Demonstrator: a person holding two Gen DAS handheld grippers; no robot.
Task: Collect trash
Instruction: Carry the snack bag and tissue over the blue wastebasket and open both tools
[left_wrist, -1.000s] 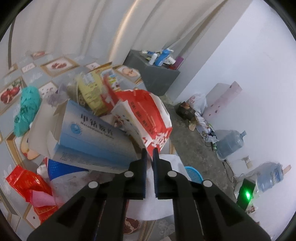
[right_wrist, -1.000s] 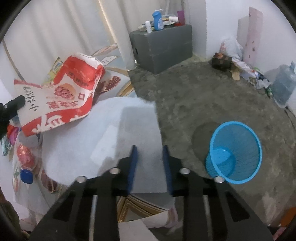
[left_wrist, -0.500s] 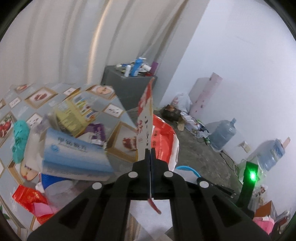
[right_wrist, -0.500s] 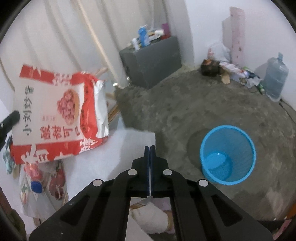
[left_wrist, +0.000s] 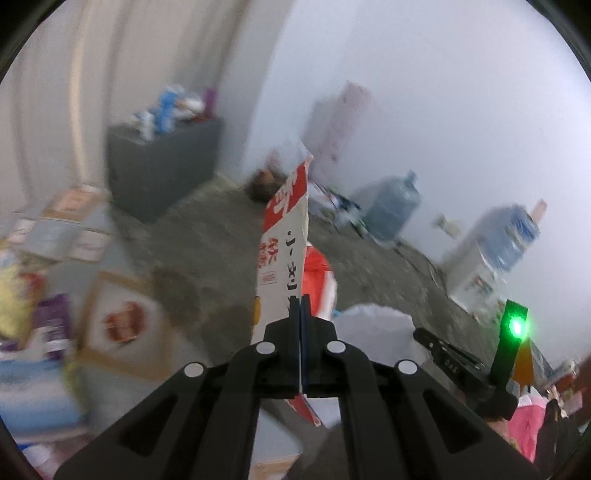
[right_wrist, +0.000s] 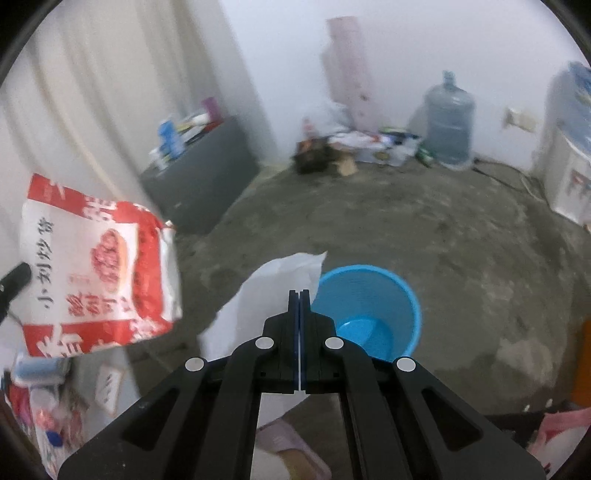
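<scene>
Already, a red snack bag (left_wrist: 284, 236) is clamped by the left gripper (left_wrist: 300, 306) and a white tissue (right_wrist: 273, 284) by the right gripper (right_wrist: 299, 295), but neither is dropped yet into the blue bin (right_wrist: 402, 295).

A red-and-white snack bag (right_wrist: 99, 269) hangs pinched edge-on, a white tissue (right_wrist: 273, 288) beside the upright blue bin (right_wrist: 402, 314)

Each wrist camera is looking forward and downward along its own fingers. Both are sharing the grey cabinet (left_wrist: 162, 166) (right_wrist: 207, 184) at ten o'clock and the water jug (left_wrist: 391, 210) (right_wrist: 448, 125) at one o'clock.
</scene>
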